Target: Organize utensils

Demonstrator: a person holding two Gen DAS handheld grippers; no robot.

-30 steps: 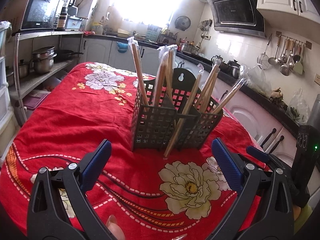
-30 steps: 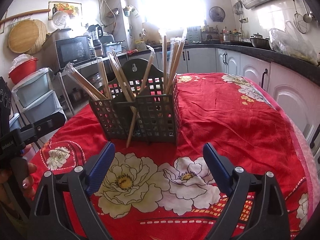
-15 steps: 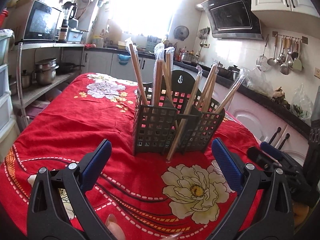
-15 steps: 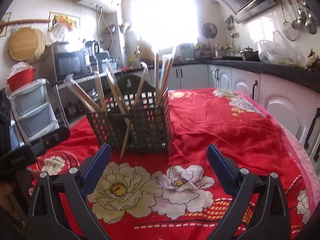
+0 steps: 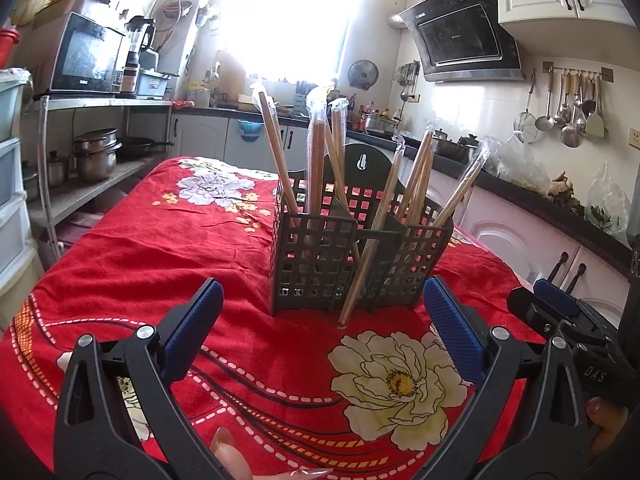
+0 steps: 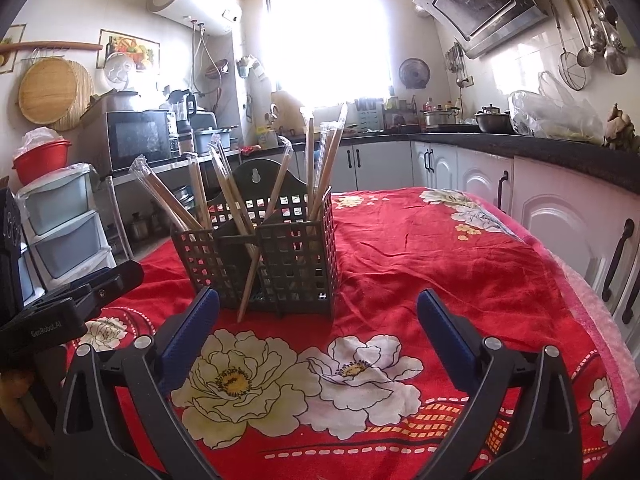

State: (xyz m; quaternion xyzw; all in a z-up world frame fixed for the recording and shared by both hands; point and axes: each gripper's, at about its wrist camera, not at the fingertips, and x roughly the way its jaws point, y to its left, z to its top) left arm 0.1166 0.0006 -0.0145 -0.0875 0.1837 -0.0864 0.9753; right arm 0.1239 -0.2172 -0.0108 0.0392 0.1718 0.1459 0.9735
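A dark lattice utensil holder [image 5: 352, 256] [image 6: 280, 256] stands on the red flowered tablecloth [image 5: 168, 248] [image 6: 440, 256]. Several plastic-wrapped wooden chopstick pairs [image 5: 316, 168] [image 6: 320, 160] lean in its compartments. One chopstick [image 5: 362, 268] [image 6: 251, 276] pokes out through the front, its tip on the cloth. My left gripper [image 5: 320, 320] hovers open in front of the holder, nothing between its blue pads. My right gripper [image 6: 316, 320] is also open and empty, just right of the holder. In the left wrist view the right gripper's body [image 5: 568, 320] shows at the right edge.
Kitchen counters and white cabinets [image 6: 520, 192] run along the right and back. A metal shelf with pots [image 5: 96, 156] and a microwave [image 5: 88, 60] stands left of the table. Plastic drawers [image 6: 60, 228] stand by the table's left corner. A fingertip [image 5: 228, 452] shows at the bottom.
Both views have tilted upward a little, so the holder sits lower in frame. The right gripper's jaws have spread slightly wider. The holder and chopsticks have not moved.
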